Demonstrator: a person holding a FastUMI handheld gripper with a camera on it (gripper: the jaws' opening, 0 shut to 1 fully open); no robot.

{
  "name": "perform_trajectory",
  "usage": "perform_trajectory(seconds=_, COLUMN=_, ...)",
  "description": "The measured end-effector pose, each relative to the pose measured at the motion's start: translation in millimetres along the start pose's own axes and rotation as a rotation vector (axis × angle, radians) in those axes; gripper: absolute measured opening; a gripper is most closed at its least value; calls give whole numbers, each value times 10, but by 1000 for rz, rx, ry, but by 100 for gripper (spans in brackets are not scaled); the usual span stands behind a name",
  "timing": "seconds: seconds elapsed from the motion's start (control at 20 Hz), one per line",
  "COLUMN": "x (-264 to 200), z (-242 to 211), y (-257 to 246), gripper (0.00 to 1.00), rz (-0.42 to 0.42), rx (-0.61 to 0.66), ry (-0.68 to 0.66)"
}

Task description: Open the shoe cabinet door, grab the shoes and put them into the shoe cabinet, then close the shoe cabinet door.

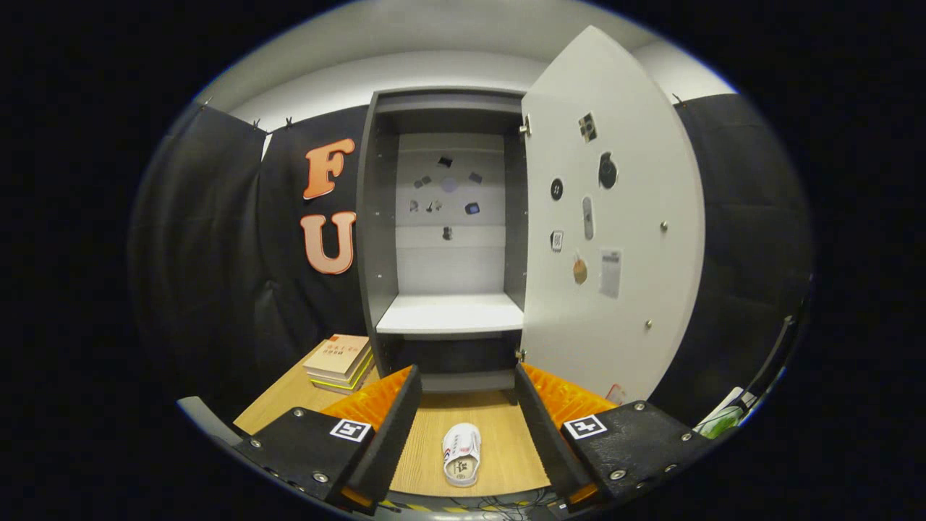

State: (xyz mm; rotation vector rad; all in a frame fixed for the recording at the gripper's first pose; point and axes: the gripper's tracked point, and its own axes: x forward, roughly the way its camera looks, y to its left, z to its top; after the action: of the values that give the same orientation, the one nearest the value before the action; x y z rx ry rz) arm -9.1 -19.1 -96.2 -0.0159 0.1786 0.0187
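Observation:
The shoe cabinet point(376, 217) stands straight ahead, grey outside with a pale shelf point(450, 313) inside that holds nothing. Its door point(615, 217) is swung wide open to the right, with several small stickers on its inner face. A small white shoe point(461, 454) lies on the wooden table point(506, 434) below the cabinet, toe pointing toward it. My gripper point(466, 380) is open, raised above the table, and the shoe lies between the two fingers but well beneath them, untouched.
A stack of books point(340, 359) lies on the table left of the cabinet's foot. Black cloth walls stand on both sides. Something green and white point(723, 420) sits low at the right. Cables and a striped edge run along the table's near side.

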Motion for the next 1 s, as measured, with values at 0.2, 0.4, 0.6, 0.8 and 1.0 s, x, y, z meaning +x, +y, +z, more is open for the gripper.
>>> perform_trajectory(seconds=0.2, x=280, z=-730, y=166, gripper=82, rz=21, rx=34, ry=128)
perform_trajectory(seconds=0.4, x=571, z=-1529, y=316, gripper=83, rz=40, rx=62, ry=266)
perform_trajectory(seconds=0.6, x=878, z=-2325, y=398, gripper=84, rz=33, rx=53, ry=395)
perform_trajectory(seconds=0.8, x=1085, z=-3011, y=466, gripper=84, rz=38, rx=52, ry=516)
perform_trajectory(seconds=1.0, x=1267, z=-3397, y=509, gripper=84, rz=46, rx=82, ry=581)
